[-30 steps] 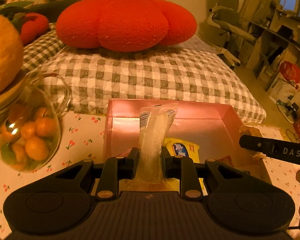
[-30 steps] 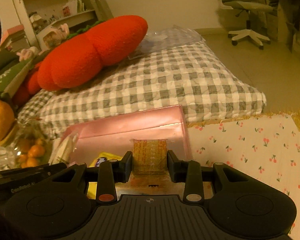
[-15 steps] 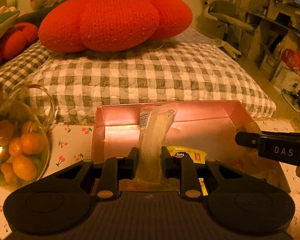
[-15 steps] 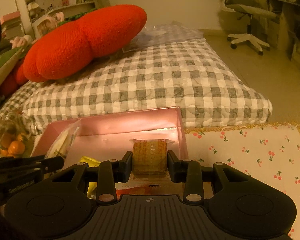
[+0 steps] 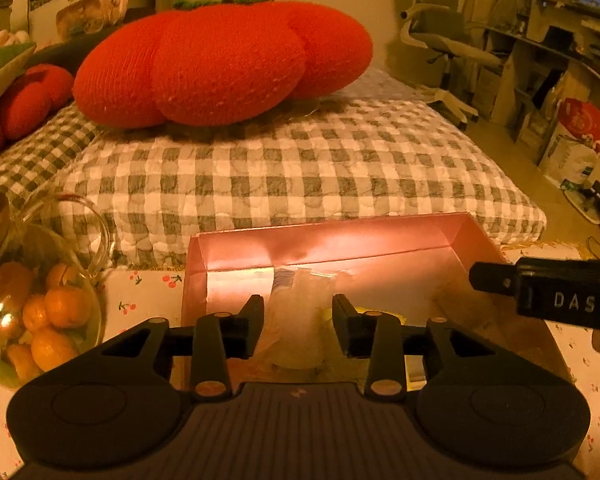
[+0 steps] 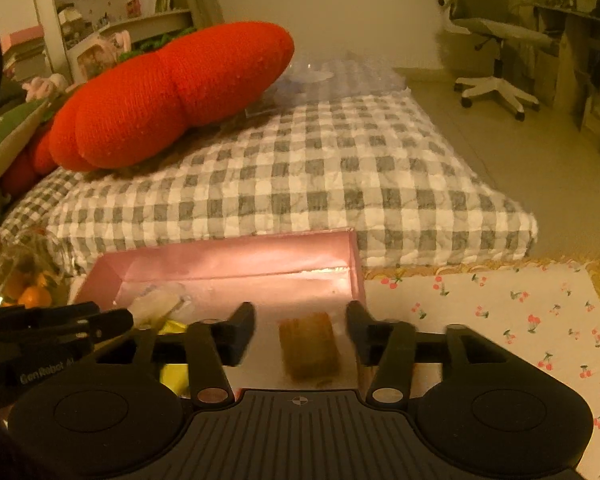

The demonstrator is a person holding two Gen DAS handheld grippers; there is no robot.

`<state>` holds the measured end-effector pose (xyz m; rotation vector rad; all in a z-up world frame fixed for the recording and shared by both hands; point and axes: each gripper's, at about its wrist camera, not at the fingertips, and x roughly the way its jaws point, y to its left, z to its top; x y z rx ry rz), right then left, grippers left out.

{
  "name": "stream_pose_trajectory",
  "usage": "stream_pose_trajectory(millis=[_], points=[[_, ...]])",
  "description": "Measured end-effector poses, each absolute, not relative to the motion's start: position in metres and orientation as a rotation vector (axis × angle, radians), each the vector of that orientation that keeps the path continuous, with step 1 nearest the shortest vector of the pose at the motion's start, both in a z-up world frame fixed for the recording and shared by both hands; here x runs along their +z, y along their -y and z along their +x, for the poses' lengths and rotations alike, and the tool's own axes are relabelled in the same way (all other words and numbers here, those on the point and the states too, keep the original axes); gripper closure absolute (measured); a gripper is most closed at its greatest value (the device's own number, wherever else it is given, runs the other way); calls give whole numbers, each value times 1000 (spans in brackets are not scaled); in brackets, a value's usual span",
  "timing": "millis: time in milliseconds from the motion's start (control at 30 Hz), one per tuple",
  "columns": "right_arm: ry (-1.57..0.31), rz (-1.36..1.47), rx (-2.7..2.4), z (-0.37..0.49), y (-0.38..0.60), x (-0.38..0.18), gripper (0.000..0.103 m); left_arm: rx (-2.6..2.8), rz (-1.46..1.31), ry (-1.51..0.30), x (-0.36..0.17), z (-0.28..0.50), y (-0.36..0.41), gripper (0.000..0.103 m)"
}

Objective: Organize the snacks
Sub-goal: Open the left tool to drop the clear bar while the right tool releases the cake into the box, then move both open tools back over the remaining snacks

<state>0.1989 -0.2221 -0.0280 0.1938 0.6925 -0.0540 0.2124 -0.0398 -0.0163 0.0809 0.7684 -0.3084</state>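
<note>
1. Two releases are under way at once, and your left gripper comes first: a second ago its jaws pinched the clear snack packet upright above the pink box; now they are opening, spread off both its sides, and the packet sags blurred between them, low inside the box.
2. Just right of that packet, a yellow wrapper already lies on the box floor, so the left part of the box is filling.
3. Your right gripper follows the same course: its jaws were clamped on the brown snack bar, and now they are opening, standing clear of it on either side, with the bar blurred between them over the right part of the box.
4. For the task, this likely means both snacks are delivered; neither is held any more.
5. Your next move is probably to draw both grippers back without nudging the box along the cherry-print worktop.
</note>
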Motion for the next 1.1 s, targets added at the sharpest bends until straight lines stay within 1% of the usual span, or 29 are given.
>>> stream_pose_trajectory(millis=[100, 200, 333, 433, 500, 667, 967, 1100], points=[[-689, 198, -53, 195, 223, -20, 48, -314, 99, -752, -10, 208, 43, 58], [-685, 194, -56, 189, 224, -13, 43, -331, 116, -743, -5, 202, 46, 53], [-677, 197, -52, 180, 224, -2, 42, -341, 129, -731, 3, 191, 48, 46], [-669, 197, -51, 172, 222, 7, 37, -346, 128, -725, 8, 183, 48, 42], [-660, 196, -49, 166, 221, 14, 36, -350, 124, -722, 13, 178, 48, 38], [-651, 189, -37, 153, 216, 30, 36, -350, 114, -717, 22, 165, 46, 32], [-662, 167, -17, 127, 205, 46, 34, -340, 91, -729, 32, 145, 39, 25], [-678, 167, -13, 115, 201, 49, 29, -335, 66, -737, 34, 137, 33, 22]])
